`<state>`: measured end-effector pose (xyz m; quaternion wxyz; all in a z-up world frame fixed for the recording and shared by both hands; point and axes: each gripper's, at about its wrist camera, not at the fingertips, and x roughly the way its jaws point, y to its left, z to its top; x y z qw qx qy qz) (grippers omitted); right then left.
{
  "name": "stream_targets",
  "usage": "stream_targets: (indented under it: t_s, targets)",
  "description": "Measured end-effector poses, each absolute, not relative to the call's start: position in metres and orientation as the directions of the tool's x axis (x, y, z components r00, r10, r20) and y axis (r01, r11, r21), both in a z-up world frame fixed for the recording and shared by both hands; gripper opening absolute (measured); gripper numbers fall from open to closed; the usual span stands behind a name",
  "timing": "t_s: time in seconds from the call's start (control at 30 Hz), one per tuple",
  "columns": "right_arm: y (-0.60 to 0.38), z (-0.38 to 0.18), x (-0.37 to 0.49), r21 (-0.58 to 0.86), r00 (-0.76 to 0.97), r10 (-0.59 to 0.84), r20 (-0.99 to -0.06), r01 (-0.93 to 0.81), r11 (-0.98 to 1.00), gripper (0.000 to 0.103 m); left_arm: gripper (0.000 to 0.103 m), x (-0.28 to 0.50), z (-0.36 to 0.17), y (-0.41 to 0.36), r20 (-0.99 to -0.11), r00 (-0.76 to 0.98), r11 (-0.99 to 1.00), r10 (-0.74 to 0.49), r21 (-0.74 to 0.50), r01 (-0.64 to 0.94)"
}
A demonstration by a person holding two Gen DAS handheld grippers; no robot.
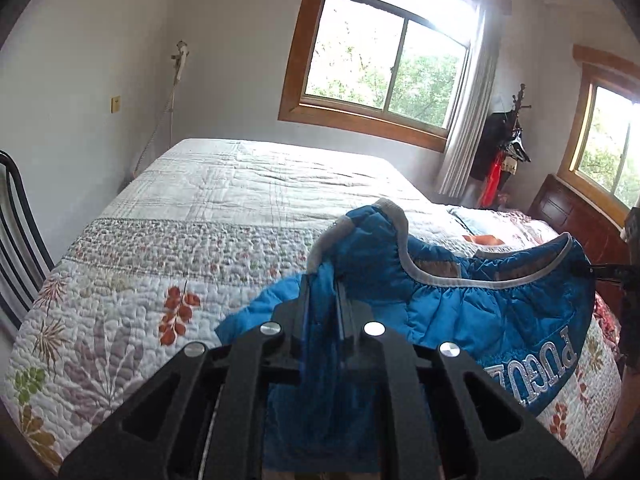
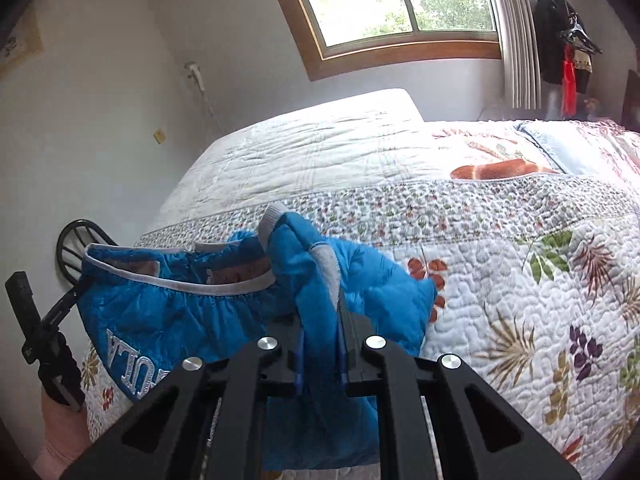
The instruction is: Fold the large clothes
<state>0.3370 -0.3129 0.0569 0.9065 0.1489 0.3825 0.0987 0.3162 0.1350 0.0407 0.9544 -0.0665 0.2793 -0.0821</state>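
Fingers (image 1: 306,300) of left gripper (image 1: 323,300) clamped on a bunched fold of blue padded jacket (image 1: 480,312); fabric pinched between both pads and trailing down past the black linkage. Fingers (image 2: 348,320) of right gripper (image 2: 322,320) likewise clenched on a gathered section of same jacket, near a grey trim strip (image 2: 326,266). Jacket raised at both gripped points, stretched between the two tools, middle sagging toward the quilt (image 1: 160,248). Grey-edged collar opening (image 1: 440,278) facing up; silver embroidered lettering (image 1: 532,372) visible on the hanging panel (upside down in left view, partly hidden in right). Lower part of jacket in contact with or just above the floral quilted bedspread; cannot tell which. Opposite gripper seen at frame edge in each wrist view, black, at the far end of the jacket. Noted beyond the bed: wooden-framed window (image 1: 384,60), pale curtain (image 1: 468,112), dark metal chair (image 1: 16,220) beside the bed, wooden headboard (image 1: 568,208).
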Motion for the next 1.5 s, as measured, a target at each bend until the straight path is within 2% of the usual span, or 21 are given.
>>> stream_targets:
  t_s: [0.17, 0.37, 0.47, 0.67, 0.77, 0.83, 1.03, 1.13, 1.2, 1.3, 1.33, 1.37, 1.4, 1.43, 1.5]
  targets:
    - [-0.325, 0.04, 0.411, 0.38, 0.664, 0.282, -0.692, 0.003, 0.925, 0.012, 0.009, 0.391, 0.027, 0.131, -0.566, 0.815, 0.988, -0.126, -0.147, 0.05]
    - [-0.32, -0.031, 0.474, 0.347, 0.554, 0.25, -0.794, 0.076, 0.935, 0.012, 0.01, 0.458, -0.046, 0.123, -0.729, 0.681, 0.995, -0.067, -0.096, -0.004]
    - [-0.317, -0.066, 0.49, 0.308, 0.507, 0.217, -0.835, 0.103, 0.946, 0.012, 0.014, 0.475, -0.081, 0.124, -0.78, 0.626, 0.999, -0.026, -0.049, -0.02]
    - [-0.321, -0.107, 0.5, 0.337, 0.474, 0.236, -0.848, 0.139, 0.931, 0.025, 0.023, 0.492, -0.106, 0.128, -0.822, 0.569, 0.998, -0.016, -0.045, -0.037]
    - [-0.325, -0.099, 0.496, 0.334, 0.482, 0.222, -0.848, 0.159, 0.929, 0.03, 0.024, 0.491, -0.102, 0.126, -0.822, 0.569, 0.999, 0.009, -0.014, -0.036]
    - [-0.327, -0.082, 0.481, 0.308, 0.512, 0.192, -0.838, 0.152, 0.939, 0.035, 0.024, 0.481, -0.089, 0.13, -0.816, 0.577, 0.998, -0.011, -0.046, -0.046]
    - [-0.333, -0.04, 0.412, 0.301, 0.579, 0.216, -0.786, 0.053, 0.952, 0.037, 0.022, 0.414, -0.045, 0.147, -0.758, 0.649, 0.995, -0.068, -0.099, -0.011]
    - [-0.329, -0.045, 0.38, 0.275, 0.565, 0.212, -0.797, 0.027, 0.961, 0.045, 0.026, 0.375, -0.053, 0.15, -0.769, 0.635, 0.996, -0.076, -0.09, 0.01]
    - [-0.325, -0.056, 0.363, 0.269, 0.549, 0.213, -0.808, 0.022, 0.963, 0.045, 0.033, 0.356, -0.064, 0.152, -0.778, 0.623, 0.995, -0.081, -0.097, 0.009]
    - [-0.321, -0.072, 0.346, 0.302, 0.534, 0.254, -0.806, 0.001, 0.953, 0.045, 0.031, 0.338, -0.081, 0.158, -0.783, 0.609, 0.989, -0.124, -0.15, 0.008]
    - [-0.32, -0.075, 0.343, 0.304, 0.535, 0.257, -0.804, -0.001, 0.953, 0.045, 0.031, 0.333, -0.084, 0.158, -0.777, 0.616, 0.987, -0.13, -0.158, 0.008]
    - [-0.318, -0.076, 0.341, 0.306, 0.538, 0.257, -0.803, 0.002, 0.952, 0.043, 0.025, 0.329, -0.085, 0.156, -0.771, 0.624, 0.987, -0.126, -0.158, 0.005]
    - [-0.318, -0.076, 0.34, 0.306, 0.541, 0.253, -0.802, 0.009, 0.952, 0.035, 0.019, 0.327, -0.085, 0.155, -0.767, 0.629, 0.987, -0.127, -0.162, 0.002]
    - [-0.316, -0.074, 0.338, 0.308, 0.542, 0.254, -0.801, 0.011, 0.951, 0.021, 0.016, 0.327, -0.084, 0.155, -0.767, 0.63, 0.986, -0.123, -0.165, -0.008]
    - [-0.314, -0.067, 0.335, 0.323, 0.557, 0.264, -0.787, 0.008, 0.946, 0.011, 0.009, 0.327, -0.081, 0.154, -0.764, 0.633, 0.984, -0.128, -0.177, -0.014]
